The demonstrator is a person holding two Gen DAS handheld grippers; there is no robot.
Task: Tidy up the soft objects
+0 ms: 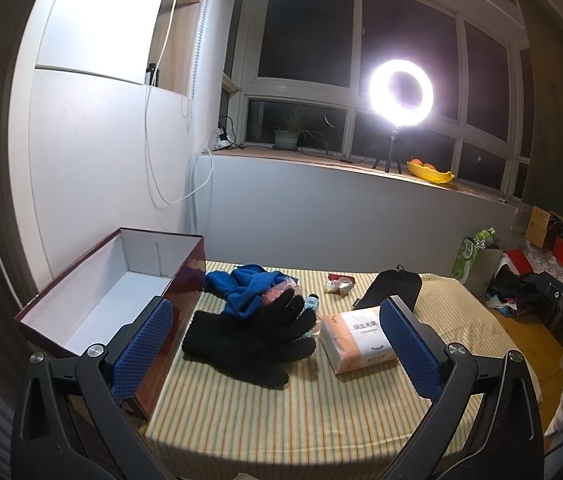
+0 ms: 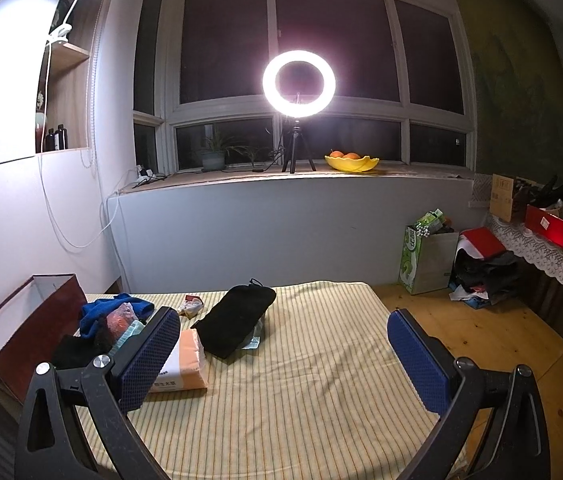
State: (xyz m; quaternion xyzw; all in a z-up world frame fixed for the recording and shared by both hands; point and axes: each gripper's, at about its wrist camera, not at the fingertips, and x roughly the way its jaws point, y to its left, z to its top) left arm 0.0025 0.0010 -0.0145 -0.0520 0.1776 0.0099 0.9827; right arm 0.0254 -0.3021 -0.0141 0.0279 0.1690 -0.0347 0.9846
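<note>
Left gripper (image 1: 277, 344) alone shows box (image 1: 101, 276) interior; black gloves (image 1: 241, 344).

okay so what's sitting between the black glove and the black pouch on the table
The peach tissue pack lies between the black glove and the black pouch, clearest in the left wrist view.

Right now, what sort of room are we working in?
Probably a lived-in room at home, at night: a striped cloth-covered table, a potted plant and fruit bowl on the windowsill, clutter on the wooden floor.
</note>
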